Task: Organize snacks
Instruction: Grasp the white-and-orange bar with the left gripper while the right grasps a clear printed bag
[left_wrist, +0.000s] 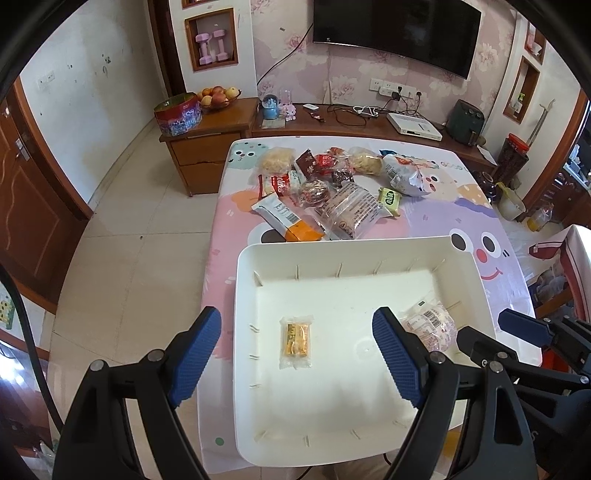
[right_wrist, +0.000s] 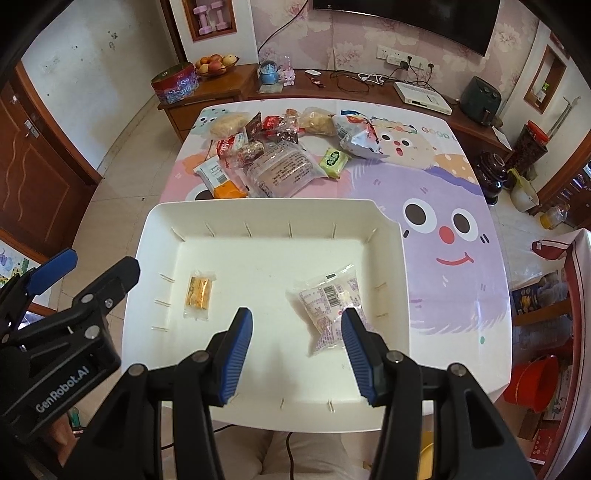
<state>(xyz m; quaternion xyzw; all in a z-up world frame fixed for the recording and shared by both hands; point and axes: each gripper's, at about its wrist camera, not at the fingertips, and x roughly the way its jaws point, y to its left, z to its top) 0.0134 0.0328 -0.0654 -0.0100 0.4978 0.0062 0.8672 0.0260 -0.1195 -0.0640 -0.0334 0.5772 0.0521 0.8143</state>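
Both grippers agape, empty; clear packet (right_wrist: 328, 306) in tray (right_wrist: 258, 210), just below right gripper (right_wrist: 295, 325).

Cartoon-print table (right_wrist: 443, 177), white tray (right_wrist: 400, 258), snack pile (right_wrist: 280, 155)

A wall-mounted television (left_wrist: 397, 27) hangs above a long wooden cabinet (left_wrist: 369, 123). Left of the television, pink dumbbells (left_wrist: 211, 46) sit in a wall niche; below them, a fruit bowl (left_wrist: 218, 98) and a round red tin (left_wrist: 178, 114). Under the television's right end lies a white set-top box (left_wrist: 414, 126).
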